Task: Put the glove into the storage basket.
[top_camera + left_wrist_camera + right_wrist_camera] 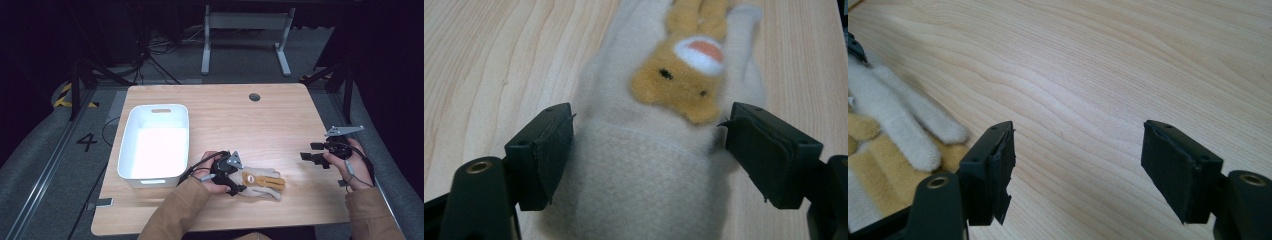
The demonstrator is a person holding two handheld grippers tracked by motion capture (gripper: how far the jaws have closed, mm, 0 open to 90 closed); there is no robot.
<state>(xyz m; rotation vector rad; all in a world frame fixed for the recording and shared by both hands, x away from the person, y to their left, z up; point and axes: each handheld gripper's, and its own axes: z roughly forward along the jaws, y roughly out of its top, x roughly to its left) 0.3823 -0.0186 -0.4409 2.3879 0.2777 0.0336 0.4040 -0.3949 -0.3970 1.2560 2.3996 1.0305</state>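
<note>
Fleece glove (pixel 260 183) lying flat near the table's (pixel 280 120) front edge, its cuff between your left gripper's (pixel 239 182) spread jaws.
Your left gripper view brings out the fuzzy cream pile and a plush orange animal face sewn on its back; the pads flank the cuff, and whether they press it you cannot tell. Your right gripper (pixel 1078 170), jaws apart over bare wood grain, sees the soft rounded fingertips. From above, a smooth white rectangular bin (pixel 156 142) sits at your left.
</note>
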